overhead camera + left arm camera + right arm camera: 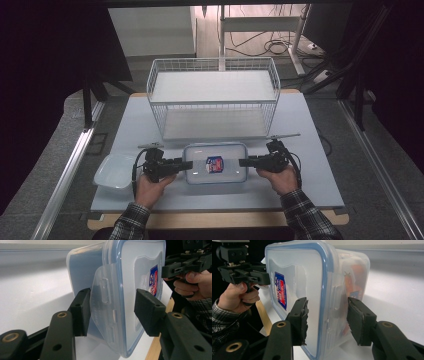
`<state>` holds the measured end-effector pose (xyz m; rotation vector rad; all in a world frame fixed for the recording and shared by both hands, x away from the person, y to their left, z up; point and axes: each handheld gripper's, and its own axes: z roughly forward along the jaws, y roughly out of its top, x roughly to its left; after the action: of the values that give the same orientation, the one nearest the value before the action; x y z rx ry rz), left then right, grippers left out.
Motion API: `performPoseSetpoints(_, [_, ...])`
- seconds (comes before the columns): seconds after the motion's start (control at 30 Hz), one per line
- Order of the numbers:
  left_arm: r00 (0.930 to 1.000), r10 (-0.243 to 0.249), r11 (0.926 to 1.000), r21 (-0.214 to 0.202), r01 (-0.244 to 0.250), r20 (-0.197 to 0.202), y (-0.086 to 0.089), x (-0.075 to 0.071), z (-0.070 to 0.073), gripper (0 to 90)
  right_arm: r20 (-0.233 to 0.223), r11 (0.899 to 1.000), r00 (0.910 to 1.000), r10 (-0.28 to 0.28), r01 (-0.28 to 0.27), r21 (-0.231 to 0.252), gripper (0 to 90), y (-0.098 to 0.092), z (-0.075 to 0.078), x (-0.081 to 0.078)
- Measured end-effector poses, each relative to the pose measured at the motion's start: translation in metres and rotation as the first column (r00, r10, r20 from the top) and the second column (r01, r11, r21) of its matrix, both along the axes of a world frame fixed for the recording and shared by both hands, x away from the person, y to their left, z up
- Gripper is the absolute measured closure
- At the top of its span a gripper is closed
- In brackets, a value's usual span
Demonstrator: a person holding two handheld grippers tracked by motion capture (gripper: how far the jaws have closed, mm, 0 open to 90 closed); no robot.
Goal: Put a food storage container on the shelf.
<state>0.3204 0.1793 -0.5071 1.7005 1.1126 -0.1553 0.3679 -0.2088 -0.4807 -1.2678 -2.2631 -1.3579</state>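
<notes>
Left gripper [186, 164] sat at the left short end of the lidded container [216, 163], jaws about half open and straddling the side latch flap [105, 307]. In the left gripper view one pad was just beside the container wall, the other stood apart from the lid; couldn't tell if any pad pressed, so no firm hold visible. Right gripper [243, 162] was at the right short end, jaws likewise about half open around the rim, one pad by the lid face, the other beside the wall, small gaps visible on both sides in the right gripper view. Each gripper was held in a hand with a plaid sleeve [305, 212].

Container was a clear rectangular plastic box, blue seal around the lid rim, hinged latch flaps at the ends, a red-white-blue sticker [214, 164] in the middle of the lid. Something orange showed blurry through the wall [352, 277]. It lay flat on the near middle of the desk [310, 150], between the two grippers.

Desk had a pale grey-blue top with a wooden near edge. A second clear open tub [114, 171] lay at the near left, just beside the left hand. White wire basket [215, 97] stood at the far middle, just behind the container. Room was dark at both sides, cables on the floor at the far right.
</notes>
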Motion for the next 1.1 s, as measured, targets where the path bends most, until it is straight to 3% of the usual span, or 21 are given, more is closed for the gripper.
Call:
performPoseSetpoints(0.13, [0.9998, 0.003, 1.0000, 0.007, -0.003, 0.018, 0.000, -0.001, 0.010, 48.8, 0.021, 1.000, 0.9998, 0.003, -0.003, 0.003, 52.5, 0.000, 0.007, -0.001])
performPoseSetpoints(0.33, [0.9961, 0.010, 0.9995, 0.029, -0.012, 0.088, 0.001, -0.006, 0.040, 48.7, 0.087, 1.000, 0.9962, 0.008, -0.010, 0.023, 52.4, 0.001, 0.030, -0.005])
performPoseSetpoints(0.53, [0.9939, 0.011, 0.9998, 0.016, -0.013, 0.110, 0.003, -0.004, 0.052, 48.8, 0.151, 1.000, 0.9885, 0.006, -0.009, 0.018, 52.3, 0.003, 0.050, -0.006])
performPoseSetpoints(1.1, [0.9852, 0.008, 0.9995, 0.030, -0.013, 0.171, -0.001, 0.017, 0.107, 48.7, 0.197, 0.998, 0.9800, -0.026, 0.014, 0.061, 52.3, -0.001, 0.093, 0.008])
